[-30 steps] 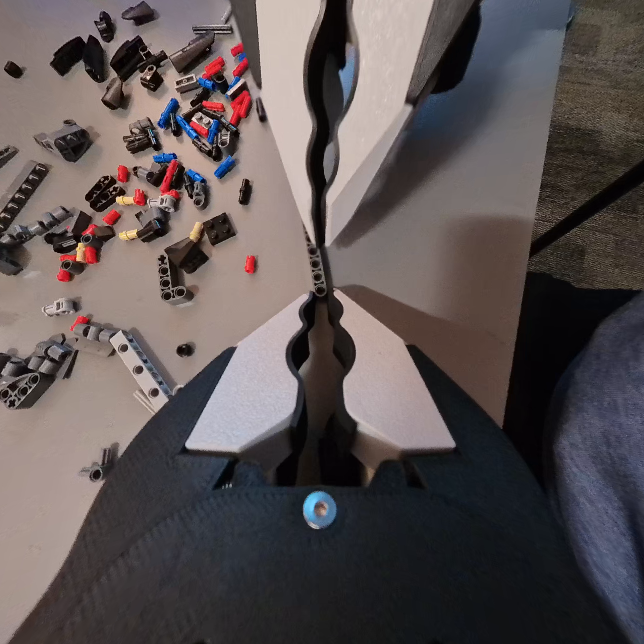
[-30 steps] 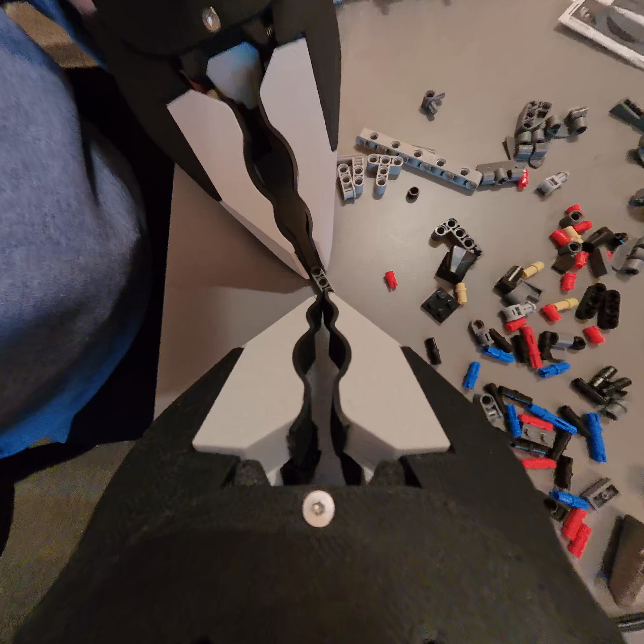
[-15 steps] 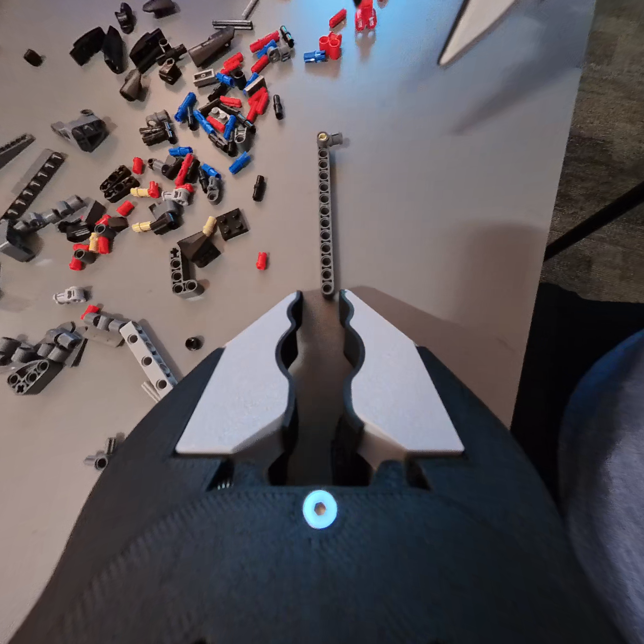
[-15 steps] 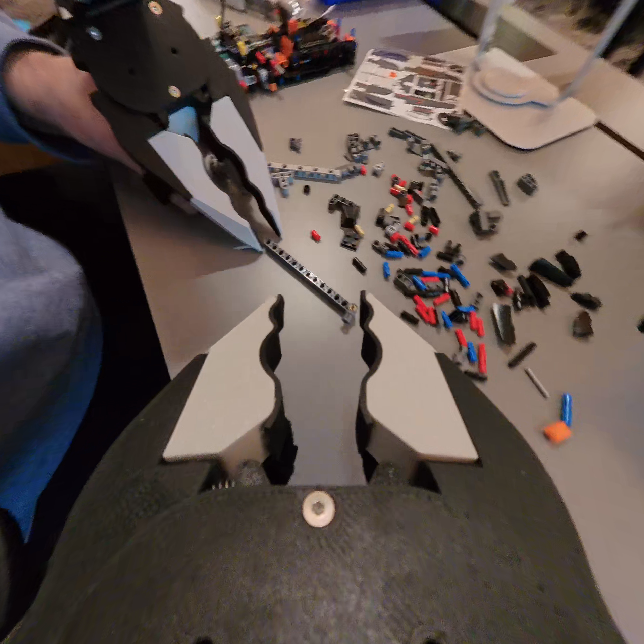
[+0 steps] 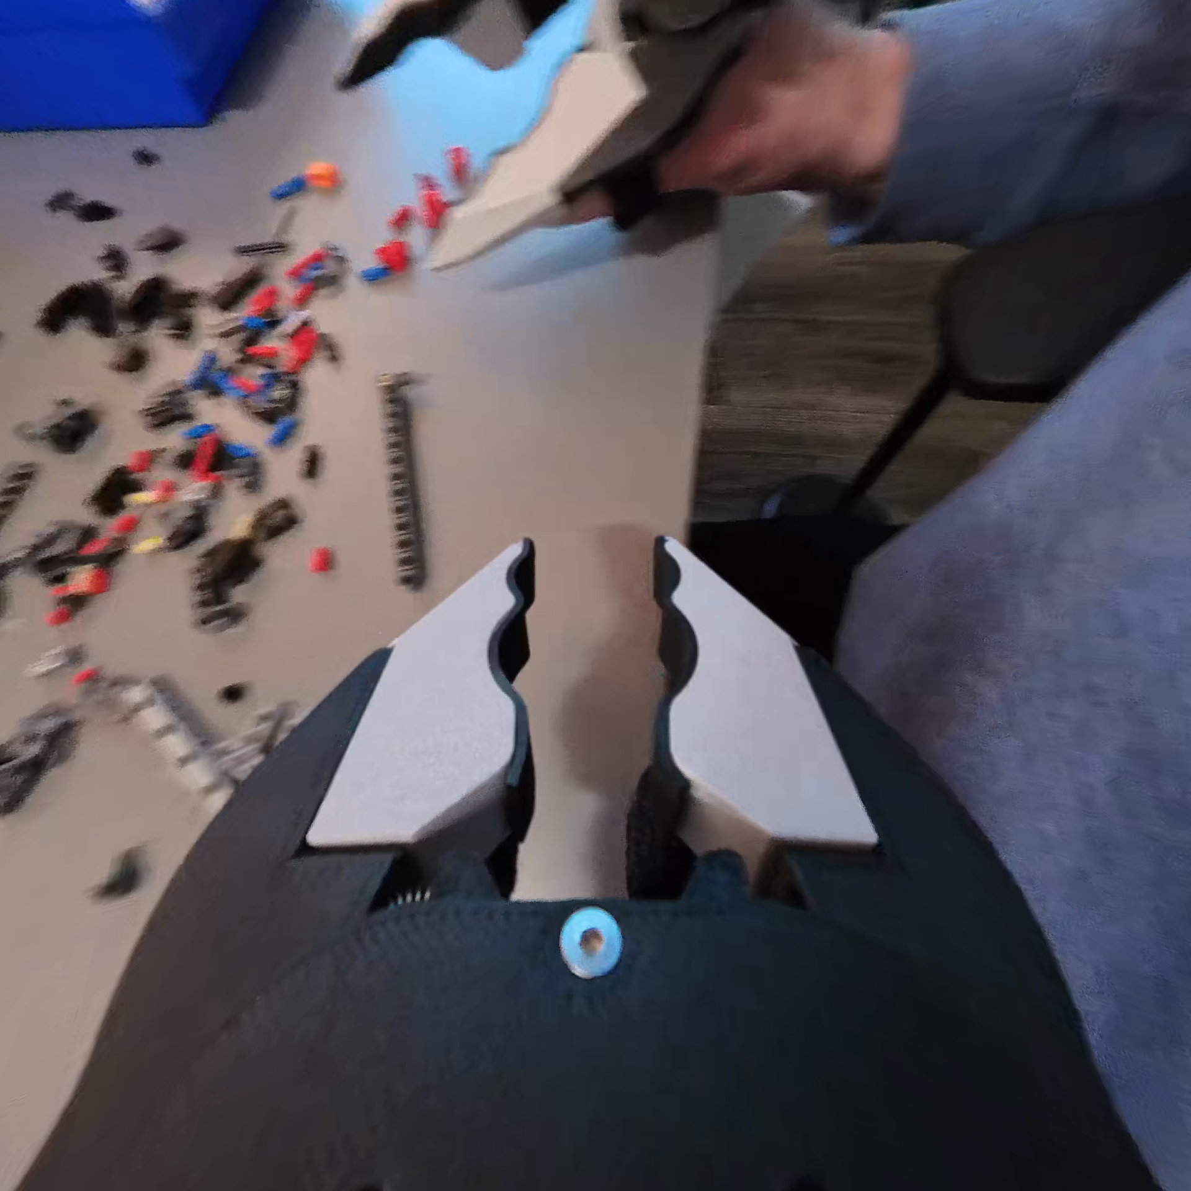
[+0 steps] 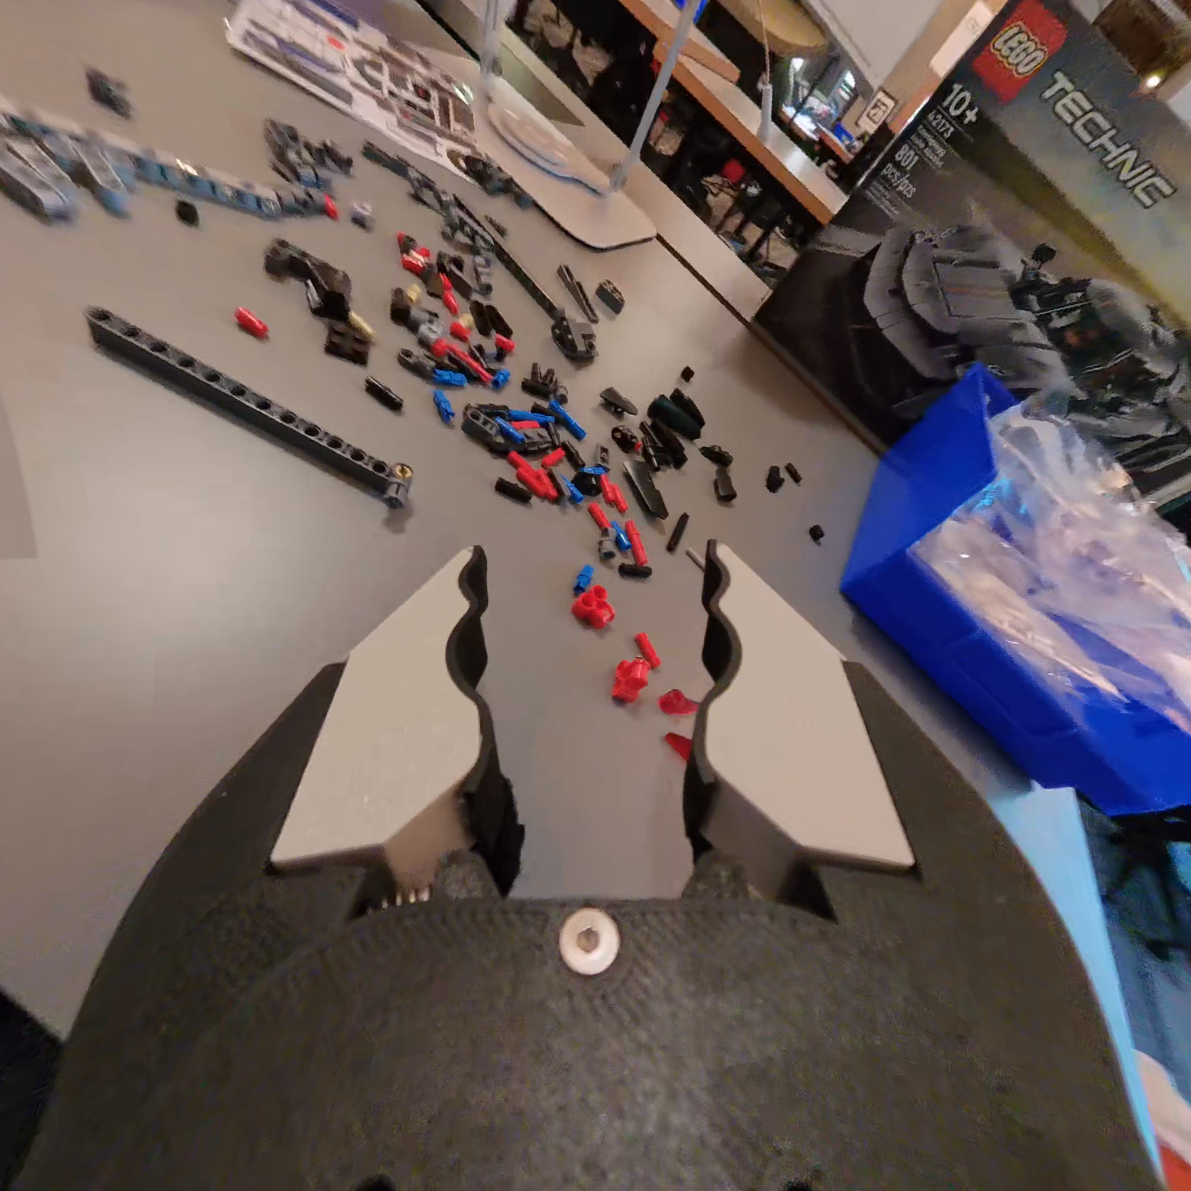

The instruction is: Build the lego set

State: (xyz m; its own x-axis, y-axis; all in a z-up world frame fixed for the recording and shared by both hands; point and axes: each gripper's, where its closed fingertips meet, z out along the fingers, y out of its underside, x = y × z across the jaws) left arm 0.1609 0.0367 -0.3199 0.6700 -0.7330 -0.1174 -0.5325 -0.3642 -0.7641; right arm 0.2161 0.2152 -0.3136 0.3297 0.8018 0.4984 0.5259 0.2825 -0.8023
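Both the left gripper (image 5: 593, 548) and right gripper (image 6: 596, 554) gape wide, holding nothing; the blue bin (image 6: 934, 515) holds clear plastic bags (image 6: 1083, 535).

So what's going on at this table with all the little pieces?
A person is building a Lego set with a two-finger gripper in each hand. At this moment neither holds anything: the left gripper and the right gripper are both open above the grey table. A long black beam with holes lies flat on the table by itself, beside a scatter of small red, blue and black pins. A blue bin of plastic bags sits to the right.
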